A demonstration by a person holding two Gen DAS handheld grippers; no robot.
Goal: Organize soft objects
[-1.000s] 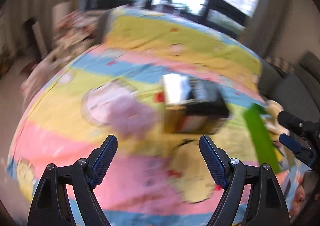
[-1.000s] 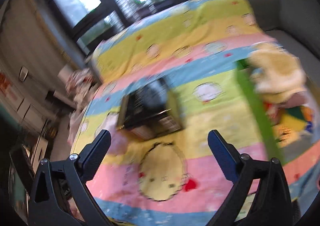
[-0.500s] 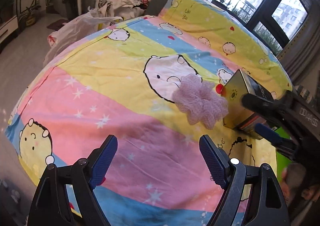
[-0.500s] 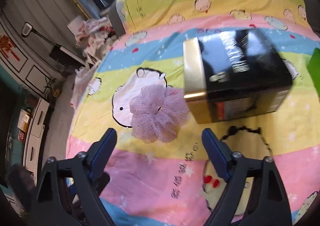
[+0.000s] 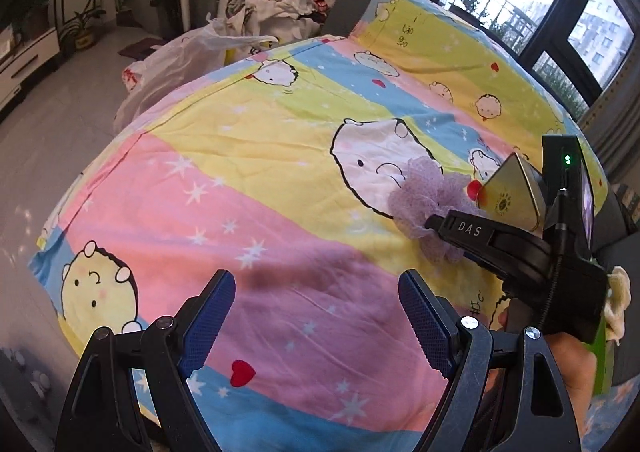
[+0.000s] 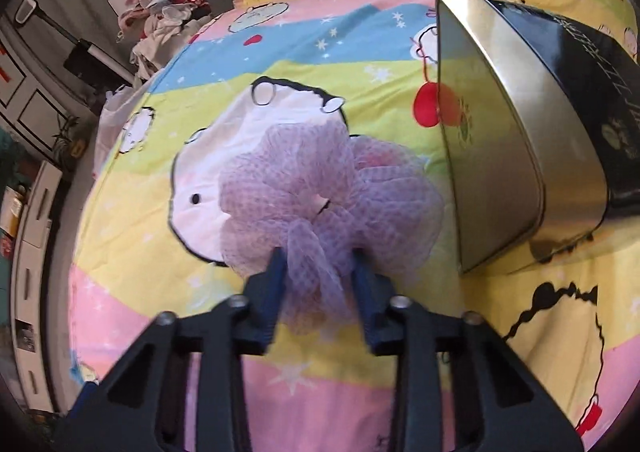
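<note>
since a moment ago the right gripper (image 6: 318,266) has dropped down to the bed and its jaws have just been closing, so the wide gap it had over the sheet is gone and its blue pads now pinch the near edge of the purple mesh puff (image 6: 320,208). the puff sits on the cartoon bedsheet (image 6: 132,292), over the big white cartoon face, and just beside the gold-and-black tin box (image 6: 512,140), which stands to its right in the right wrist view; whether puff and box touch i cannot tell. mesh bulges out between and above the pads.

from the left wrist view the same puff (image 5: 424,200) lies against the corner of the box (image 5: 510,196), with the right gripper's black arm reaching across it from the right. the left gripper (image 5: 316,320) hangs over the pink stripe with its jaws spread wide and nothing between them, well apart from the puff. a heap of clothes (image 5: 288,0) lies past the far end of the bed.
</note>
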